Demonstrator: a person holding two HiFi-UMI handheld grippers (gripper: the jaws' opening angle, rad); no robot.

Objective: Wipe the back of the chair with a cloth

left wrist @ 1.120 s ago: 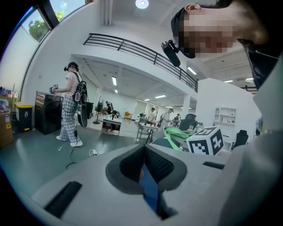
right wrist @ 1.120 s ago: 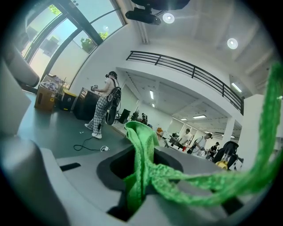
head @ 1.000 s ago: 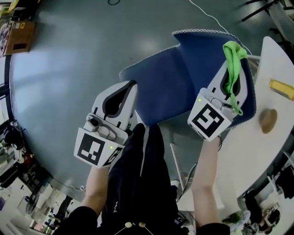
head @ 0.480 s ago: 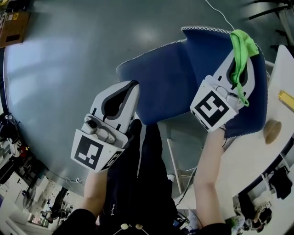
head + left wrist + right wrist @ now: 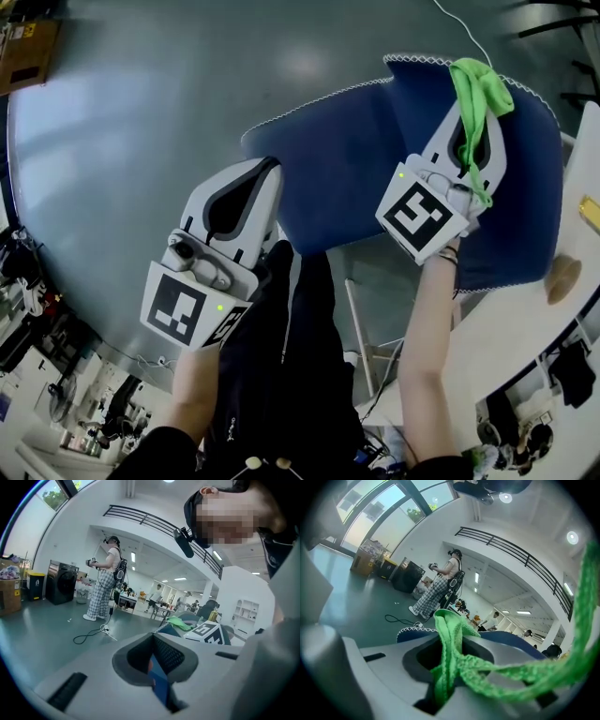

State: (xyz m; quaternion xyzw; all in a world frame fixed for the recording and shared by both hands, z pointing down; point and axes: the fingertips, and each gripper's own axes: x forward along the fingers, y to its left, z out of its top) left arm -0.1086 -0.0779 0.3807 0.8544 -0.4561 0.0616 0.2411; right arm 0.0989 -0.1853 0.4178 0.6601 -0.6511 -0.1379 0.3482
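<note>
You are pinching the green cloth (image 5: 476,89) in the right gripper (image 5: 472,117), up at the top edge of the blue chair (image 5: 347,178). The cloth is looking soft, light and limp, and 1 end is hanging loose over the gripper, so I think a thick bunch is the better hold, with the flat part pressing on the back. The left gripper (image 5: 261,173) is squeezing a blue strip between its jaws, which seems to be the chair's side edge. The chair may be sliding under pressure. The white table (image 5: 525,328) is standing just beside it on the right, your legs (image 5: 291,356) are near its base, and another person (image 5: 104,581) is standing well apart.
</note>
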